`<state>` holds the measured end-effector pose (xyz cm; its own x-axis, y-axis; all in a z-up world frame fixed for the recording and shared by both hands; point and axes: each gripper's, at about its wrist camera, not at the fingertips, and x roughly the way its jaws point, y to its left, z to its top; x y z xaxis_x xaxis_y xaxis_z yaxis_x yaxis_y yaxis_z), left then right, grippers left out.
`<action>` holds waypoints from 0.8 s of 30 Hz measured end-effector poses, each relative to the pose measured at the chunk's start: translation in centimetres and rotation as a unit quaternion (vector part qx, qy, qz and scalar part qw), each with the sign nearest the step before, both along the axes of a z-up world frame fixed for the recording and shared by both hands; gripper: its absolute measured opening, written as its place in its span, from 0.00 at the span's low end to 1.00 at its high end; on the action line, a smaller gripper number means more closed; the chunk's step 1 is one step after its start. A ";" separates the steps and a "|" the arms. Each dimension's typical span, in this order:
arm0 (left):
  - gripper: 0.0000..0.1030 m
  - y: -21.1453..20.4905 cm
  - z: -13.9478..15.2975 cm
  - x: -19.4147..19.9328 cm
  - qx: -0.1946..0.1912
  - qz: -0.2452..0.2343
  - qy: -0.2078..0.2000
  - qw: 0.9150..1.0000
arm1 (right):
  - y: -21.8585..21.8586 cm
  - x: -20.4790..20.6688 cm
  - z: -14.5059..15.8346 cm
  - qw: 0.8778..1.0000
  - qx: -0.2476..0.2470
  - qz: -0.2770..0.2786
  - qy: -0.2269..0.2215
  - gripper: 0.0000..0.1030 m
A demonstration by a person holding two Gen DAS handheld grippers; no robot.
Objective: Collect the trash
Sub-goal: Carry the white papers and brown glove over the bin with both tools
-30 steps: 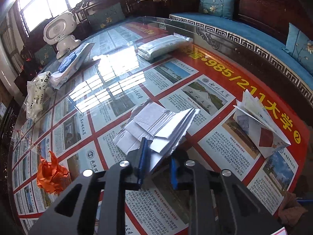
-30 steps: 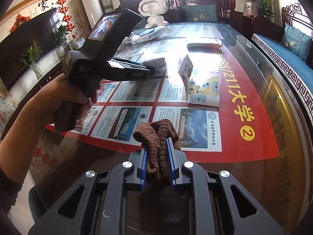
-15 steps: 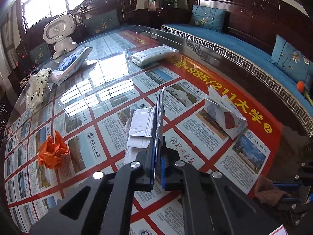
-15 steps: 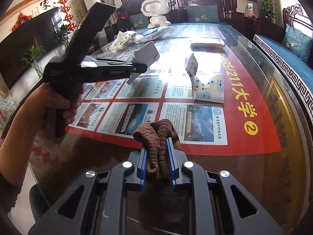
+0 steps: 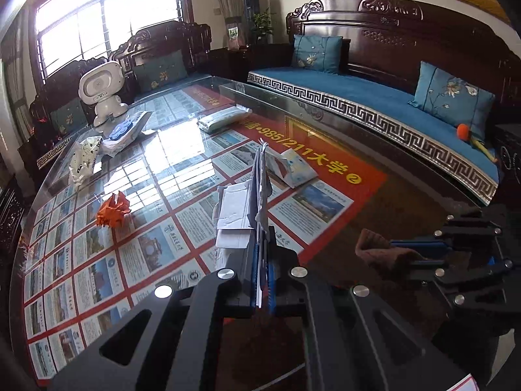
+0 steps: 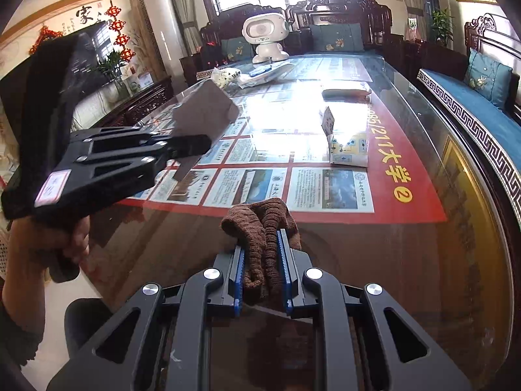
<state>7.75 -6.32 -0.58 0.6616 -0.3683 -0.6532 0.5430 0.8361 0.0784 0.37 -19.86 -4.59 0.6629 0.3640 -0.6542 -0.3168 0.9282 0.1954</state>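
Observation:
My left gripper is shut on a wad of white crumpled paper, held edge-on above the glass table. It also shows in the right wrist view with the paper lifted off the table. My right gripper is shut on a brown cloth near the table's near end; it shows in the left wrist view too. Other trash lies on the table: an orange crumpled paper, a folded leaflet, a white printed bag.
A white toy robot and a blue-and-white packet stand at the table's far end, with a wrapped white bundle near them. A blue-cushioned wooden bench runs along the right side.
My left gripper closed on the white paper and lifted it off the table, tilting up and back. My right gripper stayed still with the cloth.

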 end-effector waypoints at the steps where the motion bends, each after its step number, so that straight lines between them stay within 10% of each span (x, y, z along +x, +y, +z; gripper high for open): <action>1: 0.05 0.4 0.2 -1.2 -0.004 -0.001 -0.004 1.000 | 0.0 -0.7 0.2 1.000 0.002 0.000 -0.002 0.18; 14: 0.05 4.0 1.5 -15.7 -0.043 -0.005 -0.030 0.999 | 0.7 -12.9 3.6 0.997 0.029 0.046 -0.058 0.18; 24: 0.05 3.9 -6.6 -24.5 -0.052 -0.043 0.071 0.995 | 0.8 -21.6 -1.0 0.998 0.034 0.058 -0.014 0.18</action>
<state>-16.72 -2.45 -7.23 0.5288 -0.4907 -0.6926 0.6126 0.7854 -0.0887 -21.18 -19.07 -5.60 0.6315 0.4817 -0.6075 -0.4267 0.8702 0.2464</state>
